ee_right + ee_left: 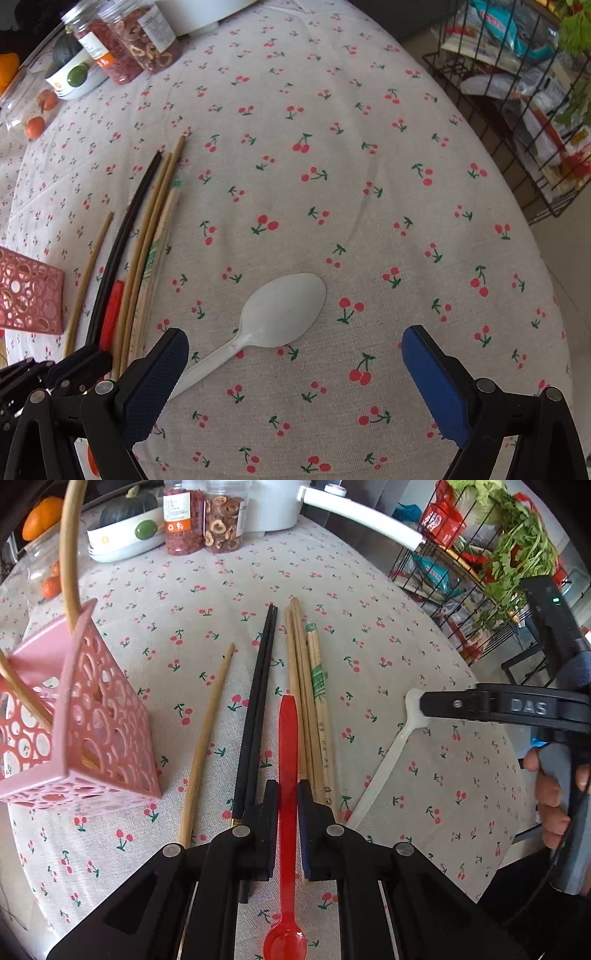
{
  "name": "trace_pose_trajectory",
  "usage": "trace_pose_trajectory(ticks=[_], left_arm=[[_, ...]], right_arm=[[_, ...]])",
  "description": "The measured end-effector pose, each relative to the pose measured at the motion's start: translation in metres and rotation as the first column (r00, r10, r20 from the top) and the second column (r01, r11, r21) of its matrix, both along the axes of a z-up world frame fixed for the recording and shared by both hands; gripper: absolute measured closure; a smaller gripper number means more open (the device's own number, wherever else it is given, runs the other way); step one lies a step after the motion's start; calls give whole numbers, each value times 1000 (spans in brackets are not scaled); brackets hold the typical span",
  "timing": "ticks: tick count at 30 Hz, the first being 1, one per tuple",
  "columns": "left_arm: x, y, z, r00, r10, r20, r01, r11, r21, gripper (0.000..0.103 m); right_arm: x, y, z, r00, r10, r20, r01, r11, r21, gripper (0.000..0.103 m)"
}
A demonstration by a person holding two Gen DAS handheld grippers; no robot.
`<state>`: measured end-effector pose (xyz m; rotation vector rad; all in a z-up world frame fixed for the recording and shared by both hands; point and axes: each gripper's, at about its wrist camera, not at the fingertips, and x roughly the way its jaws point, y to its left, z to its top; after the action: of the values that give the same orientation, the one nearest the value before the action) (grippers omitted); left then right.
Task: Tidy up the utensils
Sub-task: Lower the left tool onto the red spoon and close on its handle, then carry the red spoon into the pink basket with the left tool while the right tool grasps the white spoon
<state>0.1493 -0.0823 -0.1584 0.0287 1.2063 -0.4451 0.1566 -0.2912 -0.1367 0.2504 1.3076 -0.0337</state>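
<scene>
At the bottom centre, the red spoon (287, 812) is being clamped by the left gripper (287, 794), handle pointing up-frame. The white spoon (273, 317) is being straddled by the right gripper (295, 343), spread wide, its handle running toward the lower left. The pink basket (92, 738) is lying further off at mid-left.

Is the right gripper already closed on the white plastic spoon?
No. In the right wrist view the right gripper is wide open, and the white plastic spoon lies flat on the cherry-print tablecloth.

White spoon (384, 760) bowl hidden behind right hand-held gripper (424, 705); jar labels unreadable.
</scene>
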Motion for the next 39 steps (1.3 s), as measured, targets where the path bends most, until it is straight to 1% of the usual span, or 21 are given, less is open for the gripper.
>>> trace_pose_trajectory(ticks=[2, 3, 5, 7, 9, 11, 12, 13, 14, 18, 21, 23, 26, 28, 29, 31, 33, 35, 36, 37, 39], left_arm=[[-6, 4, 11, 1000, 5, 25, -5, 1000, -23, 93], [-9, 6, 16, 999, 6, 37, -5, 999, -33, 93], [-16, 12, 26, 998, 9, 64, -6, 999, -48, 93], [-23, 18, 34, 996, 13, 85, -8, 998, -63, 93], [-28, 23, 41, 994, 25, 102, -17, 997, -80, 93], [-34, 30, 49, 991, 37, 126, -25, 996, -91, 93], [-37, 32, 54, 989, 42, 144, -29, 995, -93, 93], [-41, 34, 59, 985, 48, 165, -31, 994, -102, 93], [-44, 37, 65, 982, 52, 184, -32, 993, -114, 93], [-59, 50, 95, 958, 77, 277, -32, 986, -164, 93], [-68, 63, 117, 930, 121, 348, -50, 977, -206, 93], [-69, 74, 129, 911, 158, 380, -69, 969, -238, 93], [-69, 87, 140, 889, 202, 412, -96, 960, -264, 93], [-66, 93, 141, 886, 219, 408, -108, 955, -276, 93], [-66, 96, 141, 887, 224, 404, -114, 954, -278, 93], [-64, 97, 139, 889, 234, 394, -127, 952, -279, 93], [-64, 97, 136, 891, 239, 386, -133, 951, -280, 93], [-64, 96, 135, 889, 242, 389, -137, 951, -277, 93], [-65, 96, 136, 887, 243, 393, -138, 951, -277, 93], [-65, 96, 136, 884, 245, 398, -139, 951, -277, 93], [-66, 95, 137, 877, 247, 413, -140, 952, -272, 93]], right_arm=[[4, -2, -8, 999, -29, -29, 30, 999, 20, 21], [6, -3, -11, 998, -43, -43, 45, 998, 32, 23], [8, -4, -18, 995, -68, -70, 72, 996, 52, 35], [11, -3, -23, 992, -89, -94, 95, 994, 63, 42], [13, -1, -23, 991, -102, -92, 107, 993, 52, 44], [14, 3, -23, 990, -103, -95, 109, 993, 54, 50], [14, 5, -23, 990, -104, -95, 108, 993, 38, 52], [15, 8, -23, 991, -101, -91, 103, 995, 15, 58], [15, 11, -23, 991, -98, -86, 98, 995, -4, 58], [15, 19, -23, 995, -83, -60, 81, 996, -32, 61], [12, 19, -22, 995, -88, -46, 87, 996, -13, 64], [10, 16, -19, 996, -86, -34, 86, 996, 0, 69], [13, 19, -14, 997, -76, -11, 76, 997, 11, 77], [13, 17, -10, 997, -73, -2, 73, 997, 32, 82], [12, 16, -8, 997, -73, 4, 73, 996, 51, 88], [13, 14, -6, 998, -59, 13, 58, 994, 88, 89], [12, 14, -4, 999, -47, 7, 46, 995, 88, 84], [12, 14, -7, 999, -53, -11, 53, 996, 66, 72], [12, 14, -8, 998, -59, -14, 60, 996, 62, 60], [14, 16, -10, 998, -66, -18, 67, 996, 64, 52], [18, 18, -13, 997, -70, -26, 72, 995, 66, 50]])
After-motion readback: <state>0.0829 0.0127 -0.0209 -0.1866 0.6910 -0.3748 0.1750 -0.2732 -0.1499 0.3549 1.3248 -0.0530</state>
